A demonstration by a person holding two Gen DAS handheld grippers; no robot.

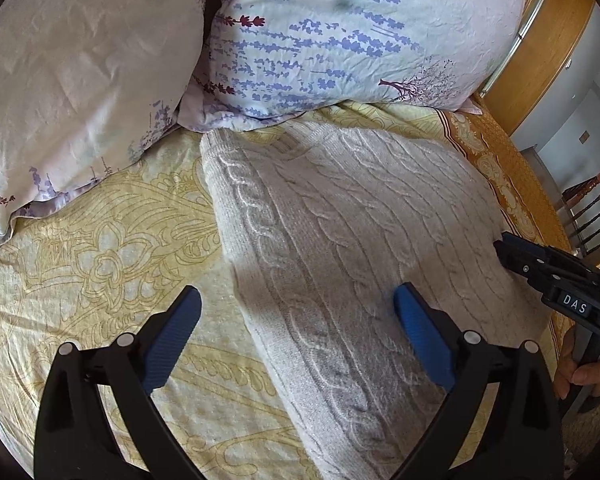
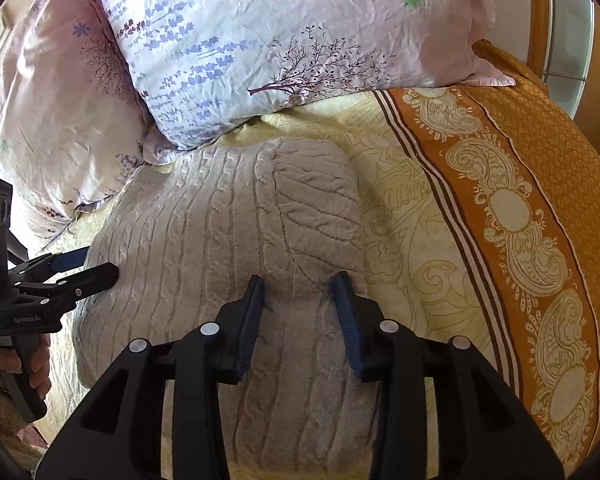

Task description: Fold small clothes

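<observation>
Right gripper (image 2: 298,280) is partly closed w/ a raised ridge of the cable-knit sweater (image 2: 228,240) between its blue pads, at the sweater's near-right edge; looks like it's pinching the knit, tho I can't tell how firm the hold is. Left gripper (image 1: 296,300) is spread wide, hovering over the sweater's left edge, nothing in it.

Sweater lies on the bed (image 1: 80,248), already narrowed into a long strip afaict, far end right up against the pillows (image 2: 284,40).

Step imo: mid-fold. Next move prob needs the left gripper to come down and pinch the matching spot on its side, then both lift and carry that end over evenly.

Obstacles: pillows crowd the sweater's far end, so not much room past it. Orange bedspread border (image 2: 512,208) runs right of the sweater, well apart, no issue.
</observation>
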